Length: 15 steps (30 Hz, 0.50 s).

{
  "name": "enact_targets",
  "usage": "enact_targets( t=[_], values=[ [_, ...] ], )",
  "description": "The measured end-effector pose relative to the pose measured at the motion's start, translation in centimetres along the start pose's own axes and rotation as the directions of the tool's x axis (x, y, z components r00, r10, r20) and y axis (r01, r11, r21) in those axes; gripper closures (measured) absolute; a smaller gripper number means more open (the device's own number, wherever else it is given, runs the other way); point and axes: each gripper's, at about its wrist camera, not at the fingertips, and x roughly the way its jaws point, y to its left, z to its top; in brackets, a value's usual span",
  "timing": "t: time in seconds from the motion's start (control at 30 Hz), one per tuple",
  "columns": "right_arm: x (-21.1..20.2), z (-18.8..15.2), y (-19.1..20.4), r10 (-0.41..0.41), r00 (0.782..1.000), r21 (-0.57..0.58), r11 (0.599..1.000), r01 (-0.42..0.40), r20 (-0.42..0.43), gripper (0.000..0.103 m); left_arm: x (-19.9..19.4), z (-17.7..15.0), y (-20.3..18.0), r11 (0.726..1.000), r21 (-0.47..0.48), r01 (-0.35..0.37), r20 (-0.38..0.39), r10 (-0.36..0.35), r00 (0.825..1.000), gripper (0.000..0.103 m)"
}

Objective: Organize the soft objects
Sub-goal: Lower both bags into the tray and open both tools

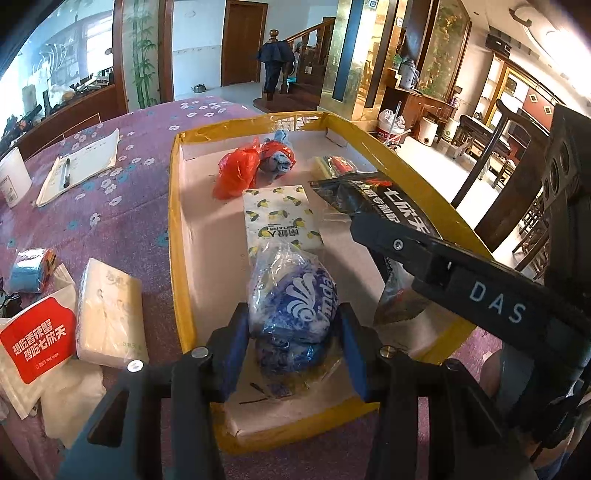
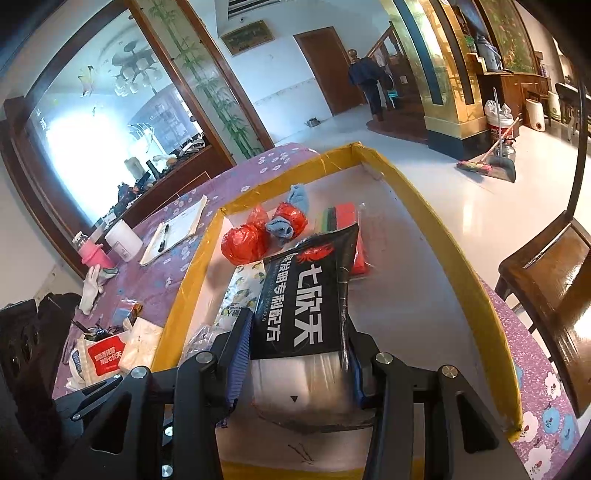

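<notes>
The place was a home's open living and dining hall. A wooden staircase with a turned newel post (image 1: 274,35) rose beside a brown wooden door (image 1: 243,42), a broom and grey dustpan (image 2: 500,166) leaned on the glossy white floor, and a purple flowered tablecloth covered the table (image 1: 147,147) near a dark wooden chair (image 2: 550,273).

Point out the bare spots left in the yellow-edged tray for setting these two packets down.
Bare floor runs along the tray's left wall, beside the lemon-print tissue pack. More lies along the right wall, right of the black packet. The far middle is crowded: red bags, blue cloth, a striped pack.
</notes>
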Motion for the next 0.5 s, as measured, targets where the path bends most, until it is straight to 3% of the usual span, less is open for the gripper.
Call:
enact_targets(
  t=[0.33, 0.5],
  values=[
    [0.13, -0.06, 0.12, -0.001, 1.000, -0.002, 1.000, 0.001, -0.002, 0.053, -0.18, 0.04, -0.06, 1.000, 0.001, 0.001, 0.006, -0.001, 1.000, 0.053],
    [-0.10, -0.10, 0.13, 0.008, 1.000, 0.000, 1.000, -0.008, 0.011, 0.053, -0.92, 0.14, -0.25, 1.000, 0.010, 0.010, 0.034, -0.010, 0.999, 0.039]
  ],
)
